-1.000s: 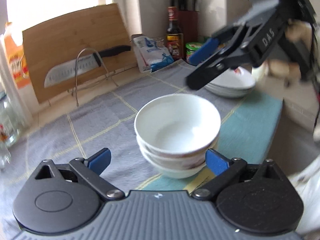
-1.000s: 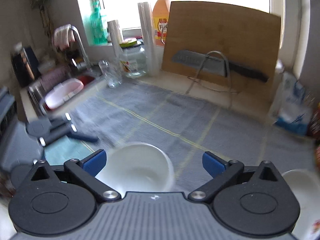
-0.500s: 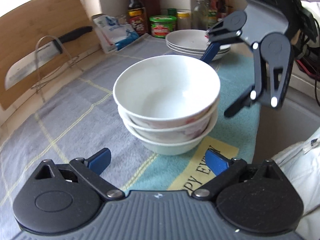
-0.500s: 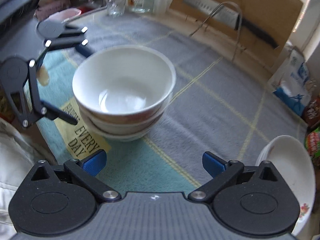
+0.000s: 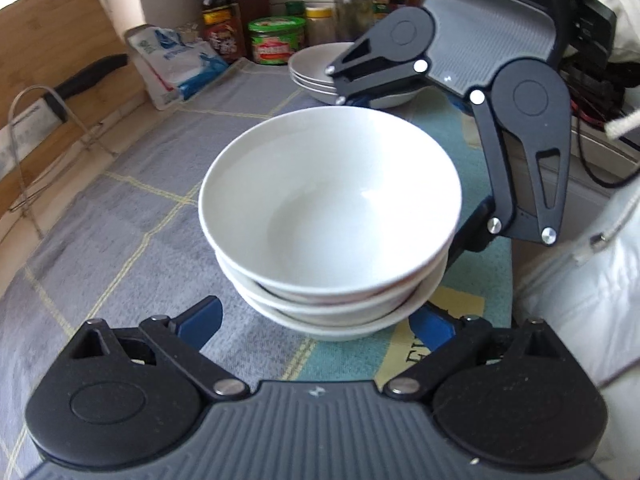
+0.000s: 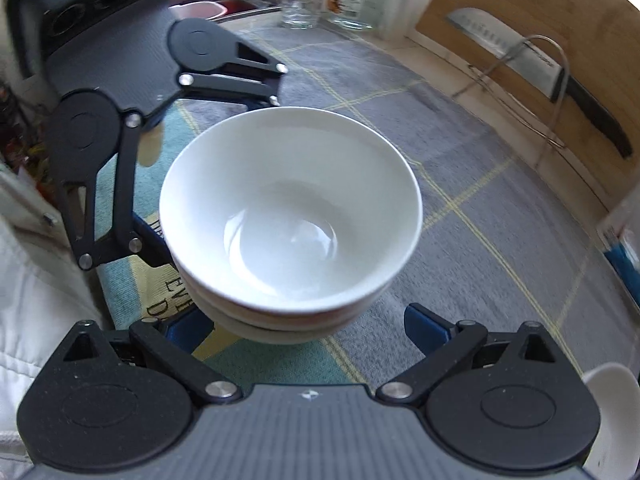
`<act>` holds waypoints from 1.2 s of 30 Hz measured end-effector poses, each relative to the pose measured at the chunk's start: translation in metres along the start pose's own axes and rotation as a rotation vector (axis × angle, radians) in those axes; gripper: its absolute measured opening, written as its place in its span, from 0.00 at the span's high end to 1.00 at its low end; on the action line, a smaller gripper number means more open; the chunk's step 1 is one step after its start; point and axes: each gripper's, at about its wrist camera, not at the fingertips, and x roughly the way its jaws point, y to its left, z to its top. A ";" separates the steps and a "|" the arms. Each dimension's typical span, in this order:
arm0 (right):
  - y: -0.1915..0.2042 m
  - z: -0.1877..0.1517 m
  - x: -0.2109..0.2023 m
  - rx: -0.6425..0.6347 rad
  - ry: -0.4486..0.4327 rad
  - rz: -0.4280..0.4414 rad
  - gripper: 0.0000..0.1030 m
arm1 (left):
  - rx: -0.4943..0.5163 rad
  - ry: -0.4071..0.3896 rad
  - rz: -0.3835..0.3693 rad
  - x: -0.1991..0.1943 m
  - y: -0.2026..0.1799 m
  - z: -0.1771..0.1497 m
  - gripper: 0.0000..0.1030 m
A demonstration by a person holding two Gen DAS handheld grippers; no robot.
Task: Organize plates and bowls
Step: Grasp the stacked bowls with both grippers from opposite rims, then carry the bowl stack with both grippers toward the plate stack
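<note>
Bowl stack [image 5: 328, 216] between closing left gripper [image 5: 316, 322] fingers [image 5: 198, 316] (untouched)

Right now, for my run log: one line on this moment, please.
stack of white ceramic bowls: on grey checked cloth | left gripper: closing, flanking stack | right gripper: open, flanking stack

My left gripper [image 5: 316, 318] points down at a stack of three white bowls [image 5: 330, 216] on the grey checked cloth [image 5: 120, 208], jaws closing, blue pads either side of the bottom bowl, not pressing. My right gripper [image 5: 420, 148] straddles the stack's far side. Stacked plates [image 5: 316, 68] sit near the cloth's far edge.
</note>
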 end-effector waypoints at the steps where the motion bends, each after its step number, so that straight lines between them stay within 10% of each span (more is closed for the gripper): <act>1: -0.001 0.000 0.000 -0.002 0.001 0.014 0.02 | 0.011 0.005 -0.012 0.001 0.001 0.001 0.04; 36: -0.002 0.008 0.002 -0.009 0.034 0.116 0.13 | 0.172 0.043 -0.199 0.008 0.019 0.015 0.13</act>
